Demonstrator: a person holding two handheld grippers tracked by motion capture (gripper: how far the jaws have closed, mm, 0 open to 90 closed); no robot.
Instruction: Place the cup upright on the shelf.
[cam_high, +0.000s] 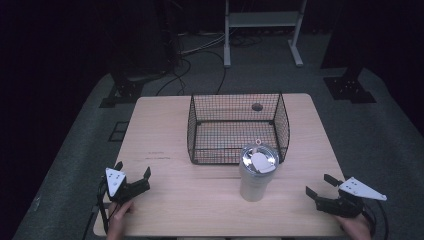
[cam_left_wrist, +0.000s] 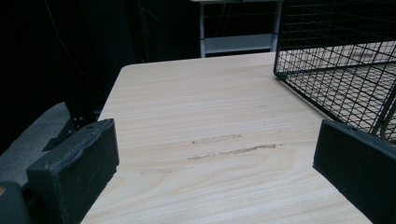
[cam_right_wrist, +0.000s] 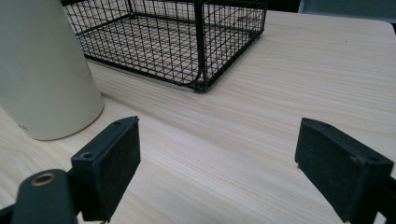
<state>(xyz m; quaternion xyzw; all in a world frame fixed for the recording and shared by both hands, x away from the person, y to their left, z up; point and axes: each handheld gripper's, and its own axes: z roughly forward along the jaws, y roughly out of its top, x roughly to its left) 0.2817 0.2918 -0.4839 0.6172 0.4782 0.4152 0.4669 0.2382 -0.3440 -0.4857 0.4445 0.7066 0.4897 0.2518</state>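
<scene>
A cream tumbler (cam_high: 256, 173) with a clear lid stands upright on the wooden table (cam_high: 165, 125), just in front of a black wire basket (cam_high: 237, 128). My left gripper (cam_high: 133, 170) rests open near the table's front left corner, nothing between its jaws. My right gripper (cam_high: 321, 185) sits open at the front right, a hand's width right of the tumbler. In the right gripper view the tumbler (cam_right_wrist: 42, 70) is at the left, beside the basket (cam_right_wrist: 177, 37) corner, and the gripper (cam_right_wrist: 217, 170) holds nothing. The left gripper (cam_left_wrist: 212, 177) view has the basket (cam_left_wrist: 341, 60) at the right.
The basket is empty, with a dark round hole (cam_high: 257, 106) in the table seen through it. A white shelf frame (cam_high: 262, 30) and cables (cam_high: 195, 60) lie on the grey floor beyond the table. Bare tabletop lies between the two grippers.
</scene>
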